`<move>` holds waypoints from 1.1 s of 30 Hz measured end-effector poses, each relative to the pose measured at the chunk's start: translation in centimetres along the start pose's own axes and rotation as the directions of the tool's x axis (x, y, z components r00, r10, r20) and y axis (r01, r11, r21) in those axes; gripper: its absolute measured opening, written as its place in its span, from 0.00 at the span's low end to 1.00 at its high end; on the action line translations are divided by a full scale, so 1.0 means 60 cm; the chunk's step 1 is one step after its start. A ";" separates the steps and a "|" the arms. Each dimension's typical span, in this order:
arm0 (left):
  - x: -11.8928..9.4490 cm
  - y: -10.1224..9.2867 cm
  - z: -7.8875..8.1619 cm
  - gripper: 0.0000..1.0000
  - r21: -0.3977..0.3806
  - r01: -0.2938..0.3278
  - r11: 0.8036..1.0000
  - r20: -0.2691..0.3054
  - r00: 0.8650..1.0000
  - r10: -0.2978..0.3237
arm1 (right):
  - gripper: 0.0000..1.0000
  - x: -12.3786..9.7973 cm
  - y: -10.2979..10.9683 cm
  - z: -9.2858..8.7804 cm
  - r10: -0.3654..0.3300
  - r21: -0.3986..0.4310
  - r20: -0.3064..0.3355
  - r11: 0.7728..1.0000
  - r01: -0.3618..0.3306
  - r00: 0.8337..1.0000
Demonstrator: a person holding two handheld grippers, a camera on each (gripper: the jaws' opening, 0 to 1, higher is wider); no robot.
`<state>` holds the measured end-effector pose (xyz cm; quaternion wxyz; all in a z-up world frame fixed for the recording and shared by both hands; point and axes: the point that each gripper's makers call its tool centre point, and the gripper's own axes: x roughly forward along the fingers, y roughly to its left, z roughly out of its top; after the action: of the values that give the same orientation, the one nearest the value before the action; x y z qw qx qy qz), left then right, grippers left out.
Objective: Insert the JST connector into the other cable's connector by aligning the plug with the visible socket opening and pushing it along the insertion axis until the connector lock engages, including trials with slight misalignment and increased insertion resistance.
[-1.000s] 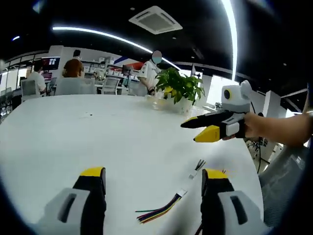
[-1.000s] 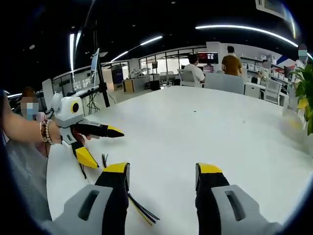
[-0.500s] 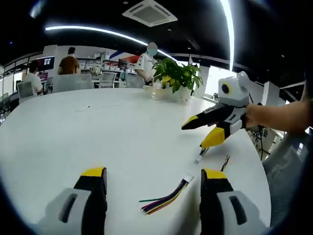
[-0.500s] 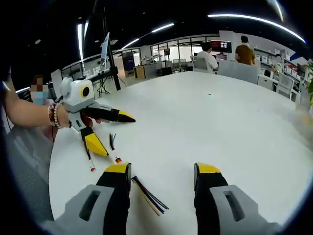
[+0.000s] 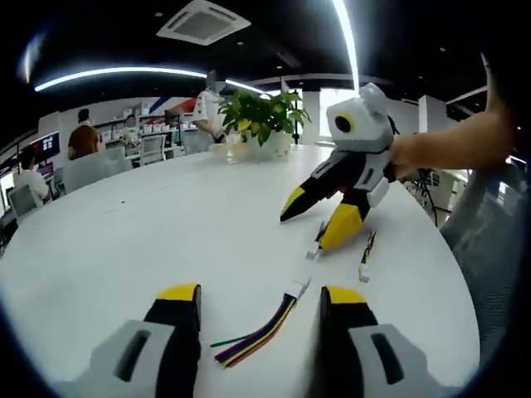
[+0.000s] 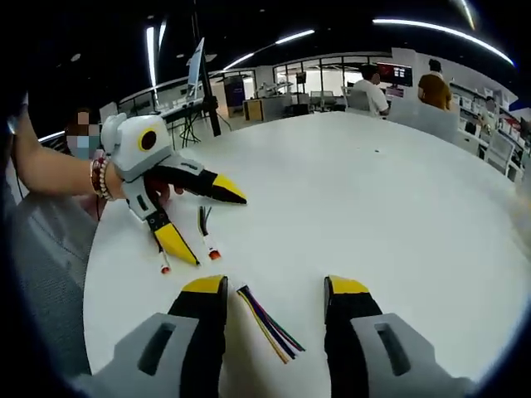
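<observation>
A multicoloured ribbon cable [image 5: 264,332] with a white JST connector [image 5: 296,288] lies on the white table [image 5: 158,215] between the jaws of my left gripper [image 5: 261,293], which is open and holds nothing. Two short dark cables [image 5: 316,243] [image 5: 365,264] lie beyond it, under the open right gripper [image 5: 303,232], held by a hand. In the right gripper view, my right gripper [image 6: 275,285] is open over the coloured wires [image 6: 267,323]. The left gripper [image 6: 220,230] hovers open beside the short cables with red-tipped ends [image 6: 213,254] [image 6: 164,267].
A potted plant [image 5: 259,123] stands at the table's far side. The table's rounded edge runs close on the right [image 5: 448,315], beside a grey chair [image 5: 498,249]. People sit at desks in the background [image 6: 431,87]. A tripod [image 6: 203,79] stands behind the table.
Both grippers have come down and closer to the cables on the table. Each now appears larger and nearer in the other's view, with the short cables under their tips.
</observation>
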<state>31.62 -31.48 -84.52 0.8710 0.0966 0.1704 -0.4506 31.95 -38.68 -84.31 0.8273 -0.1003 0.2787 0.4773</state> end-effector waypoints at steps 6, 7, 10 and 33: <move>-0.002 -0.003 0.001 0.42 -0.006 0.027 1.000 0.004 1.000 -0.027 | 0.38 -0.003 0.012 0.004 0.038 -0.029 0.011 0.999 -0.038 0.999; -0.003 -0.006 0.001 0.40 -0.017 0.039 0.999 0.005 0.999 -0.039 | 0.36 -0.002 0.014 0.003 0.043 -0.039 0.006 0.998 -0.042 0.999; -0.004 -0.009 0.003 0.35 -0.001 0.048 0.999 0.010 0.999 -0.048 | 0.33 -0.001 0.021 -0.001 0.059 -0.050 -0.005 0.997 -0.059 0.998; -0.010 -0.036 0.000 0.10 0.024 0.129 0.991 0.005 0.992 -0.129 | 0.09 0.006 0.051 -0.011 0.132 -0.132 -0.047 0.982 -0.137 0.990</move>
<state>29.54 -32.27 -84.33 0.8394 0.0940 0.1681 -0.5083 29.26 -37.13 -84.76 0.7791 -0.1461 0.2675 0.5478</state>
